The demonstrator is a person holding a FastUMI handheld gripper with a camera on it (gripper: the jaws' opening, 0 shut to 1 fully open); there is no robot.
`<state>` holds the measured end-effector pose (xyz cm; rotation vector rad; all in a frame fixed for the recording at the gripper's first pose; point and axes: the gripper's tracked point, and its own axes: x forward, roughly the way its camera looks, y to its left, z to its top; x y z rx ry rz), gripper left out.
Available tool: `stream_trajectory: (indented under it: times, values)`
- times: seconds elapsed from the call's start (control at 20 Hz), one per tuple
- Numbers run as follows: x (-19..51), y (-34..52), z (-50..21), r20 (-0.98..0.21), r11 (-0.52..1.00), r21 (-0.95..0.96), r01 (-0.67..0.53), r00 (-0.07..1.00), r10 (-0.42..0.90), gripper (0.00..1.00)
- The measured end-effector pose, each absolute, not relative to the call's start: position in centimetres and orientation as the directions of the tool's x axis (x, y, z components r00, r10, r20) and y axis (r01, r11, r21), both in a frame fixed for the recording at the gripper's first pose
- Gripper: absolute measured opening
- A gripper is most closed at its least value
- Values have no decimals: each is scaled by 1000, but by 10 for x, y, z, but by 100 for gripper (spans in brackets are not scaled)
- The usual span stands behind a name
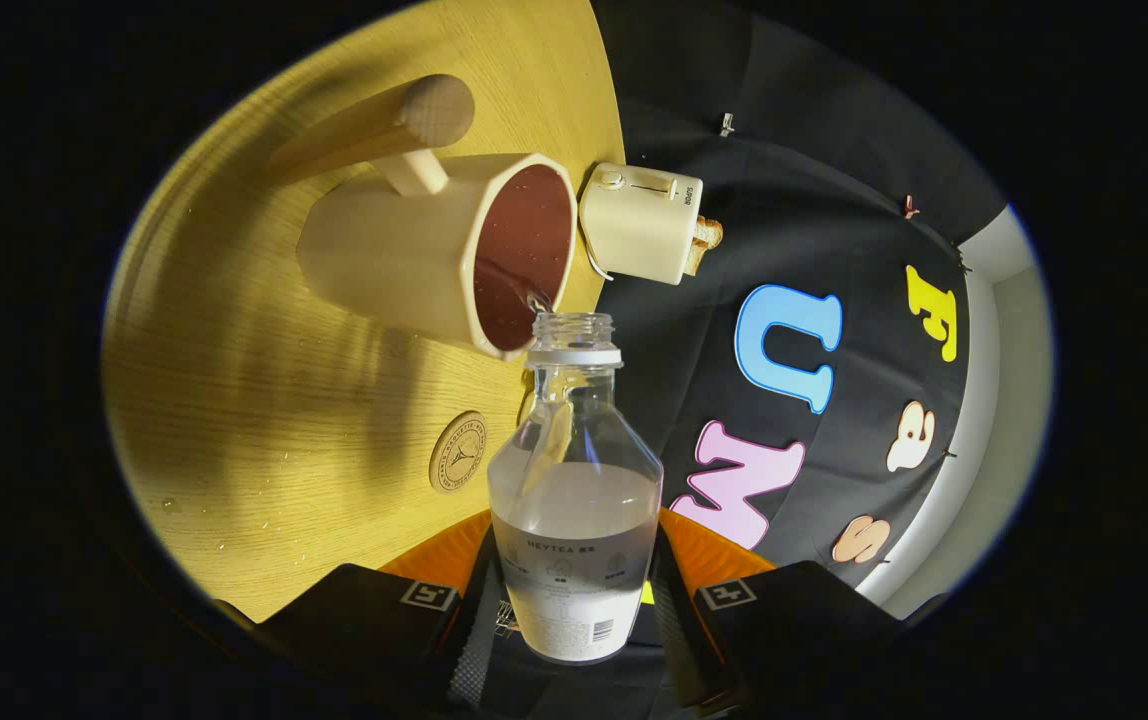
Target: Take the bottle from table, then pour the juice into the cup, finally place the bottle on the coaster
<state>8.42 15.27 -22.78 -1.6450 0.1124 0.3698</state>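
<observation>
Clamped in my jaws, bottle points neck-first straight ahead, mouth at cup rim, pouring; coaster lies on desk beside bottle's shoulder.

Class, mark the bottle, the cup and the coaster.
bottle (574, 500), gripper view, on its clear body.
cup (384, 250), gripper view, on its outer wall.
coaster (458, 452), gripper view, on its round face.

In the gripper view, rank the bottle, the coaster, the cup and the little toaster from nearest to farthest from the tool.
1. Bottle: gripped between the fingers of the tool.
2. Coaster: on the table, just ahead, beside the bottle.
3. Cup: beyond the bottle's mouth, catching the pour.
4. Toaster: past the cup, at the table's edge.
</observation>
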Motion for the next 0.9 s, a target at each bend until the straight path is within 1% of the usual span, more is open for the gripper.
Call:
stream_trajectory:
  times: [0.9]
  values:
    - [94, 156, -215, -260, -207, -953, -220, 947, 191, 72]
